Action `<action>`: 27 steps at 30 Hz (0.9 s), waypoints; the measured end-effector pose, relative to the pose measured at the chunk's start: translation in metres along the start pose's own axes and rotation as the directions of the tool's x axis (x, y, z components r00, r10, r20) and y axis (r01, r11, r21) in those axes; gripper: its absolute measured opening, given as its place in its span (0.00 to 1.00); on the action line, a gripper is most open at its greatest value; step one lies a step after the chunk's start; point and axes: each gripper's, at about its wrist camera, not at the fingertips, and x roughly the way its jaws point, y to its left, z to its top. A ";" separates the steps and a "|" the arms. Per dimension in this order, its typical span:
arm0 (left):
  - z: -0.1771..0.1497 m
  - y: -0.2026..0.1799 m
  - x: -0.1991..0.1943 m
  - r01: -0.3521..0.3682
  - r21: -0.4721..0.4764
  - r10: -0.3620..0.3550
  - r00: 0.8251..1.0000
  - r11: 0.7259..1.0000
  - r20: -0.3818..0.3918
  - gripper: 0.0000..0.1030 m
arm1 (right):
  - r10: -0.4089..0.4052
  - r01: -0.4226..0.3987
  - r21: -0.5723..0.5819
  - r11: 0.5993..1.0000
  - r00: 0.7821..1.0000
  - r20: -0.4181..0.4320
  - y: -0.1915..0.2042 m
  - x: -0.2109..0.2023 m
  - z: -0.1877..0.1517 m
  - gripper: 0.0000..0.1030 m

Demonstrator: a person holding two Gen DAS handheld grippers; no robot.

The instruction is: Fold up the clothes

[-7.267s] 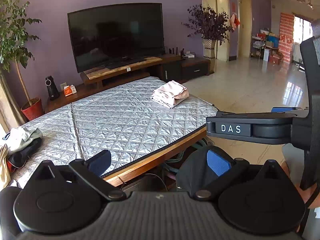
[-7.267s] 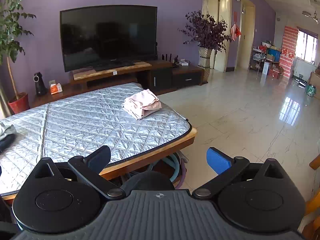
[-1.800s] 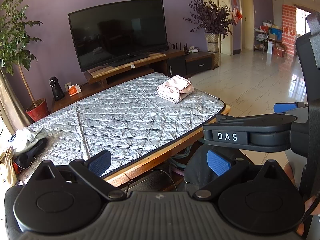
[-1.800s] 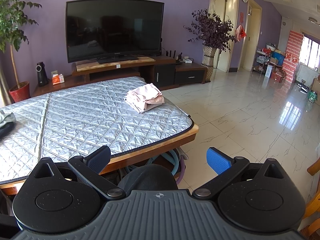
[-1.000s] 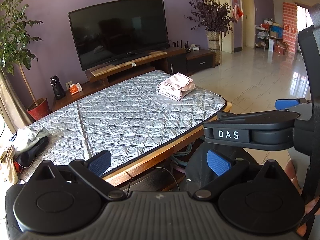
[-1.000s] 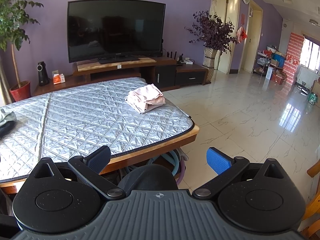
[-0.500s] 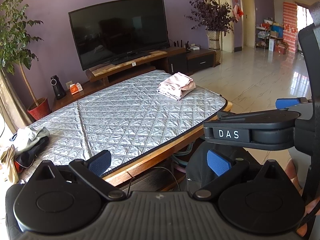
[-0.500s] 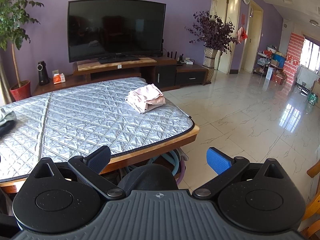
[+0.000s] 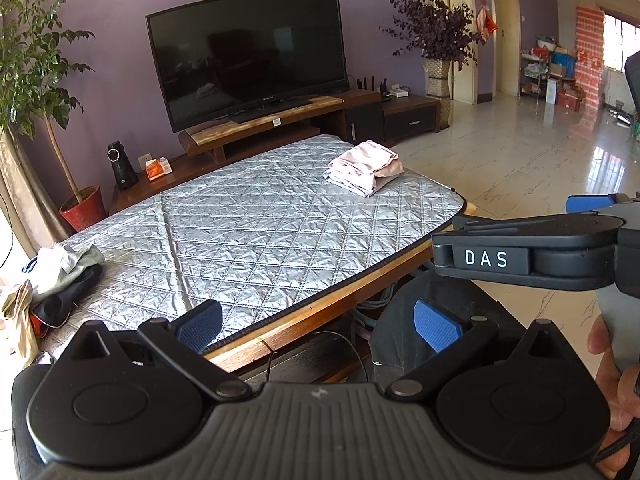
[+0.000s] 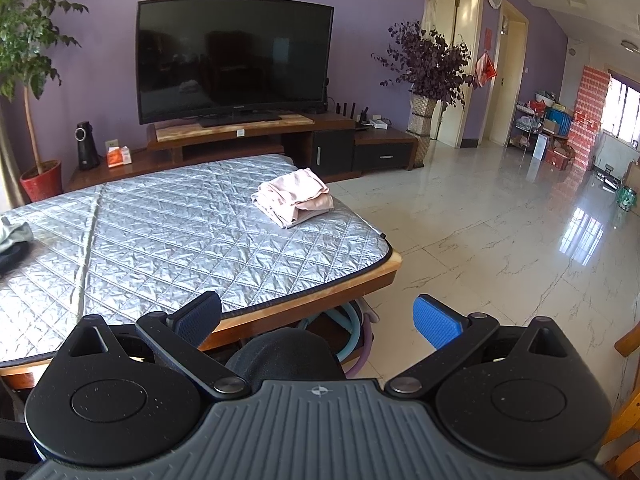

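A folded pink garment (image 9: 364,168) (image 10: 294,198) lies near the far right corner of the silver quilted table cover (image 9: 256,224) (image 10: 160,240). A loose heap of grey, white and dark clothes (image 9: 60,276) (image 10: 12,244) sits at the table's left end. My left gripper (image 9: 318,320) hangs open and empty just off the near table edge. My right gripper (image 10: 318,316) is open and empty too, held in front of the table's near right corner. In the left wrist view the right gripper's body marked DAS (image 9: 528,252) crosses the right side, with a hand (image 9: 612,380) below it.
A large TV (image 10: 234,60) on a low wooden stand (image 10: 240,136) is behind the table. Potted plants stand at the far left (image 9: 36,92) and by the doorway (image 10: 426,76). Glossy tiled floor (image 10: 500,240) stretches right. Hoses lie under the table (image 10: 352,328).
Both views have shifted only slightly; the grippers stay open in front of the table, and the clothes lie where they were.
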 end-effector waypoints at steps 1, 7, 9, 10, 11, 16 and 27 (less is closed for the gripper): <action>0.001 0.003 0.003 -0.002 -0.010 0.002 1.000 1.000 -0.008 0.99 | 0.002 -0.002 0.002 1.000 1.000 -0.006 0.001 0.003 0.001 1.00; 0.016 0.020 0.016 -0.023 -0.051 0.021 0.999 0.998 -0.032 0.99 | 0.018 -0.018 -0.003 1.000 1.000 -0.025 0.013 0.016 0.013 1.00; 0.022 0.025 0.021 -0.026 -0.058 0.023 0.999 0.998 -0.038 0.99 | 0.022 -0.022 0.000 1.000 0.999 -0.024 0.017 0.020 0.021 1.00; 0.026 0.029 0.025 -0.025 -0.063 0.022 0.999 0.998 -0.046 0.99 | 0.022 -0.022 0.002 1.000 0.999 -0.023 0.018 0.021 0.025 1.00; 0.028 0.032 0.028 -0.022 -0.068 0.018 0.998 0.997 -0.052 0.99 | 0.023 -0.023 0.004 1.000 1.000 -0.022 0.019 0.023 0.030 1.00; 0.048 0.045 0.052 -0.012 -0.083 0.003 0.995 0.996 -0.099 0.99 | 0.021 -0.021 -0.004 1.000 1.000 -0.021 0.030 0.034 0.052 1.00; 0.094 0.083 0.109 -0.041 -0.132 0.020 0.987 0.990 -0.158 0.99 | 0.029 -0.032 -0.052 0.998 0.998 -0.060 0.070 0.084 0.085 1.00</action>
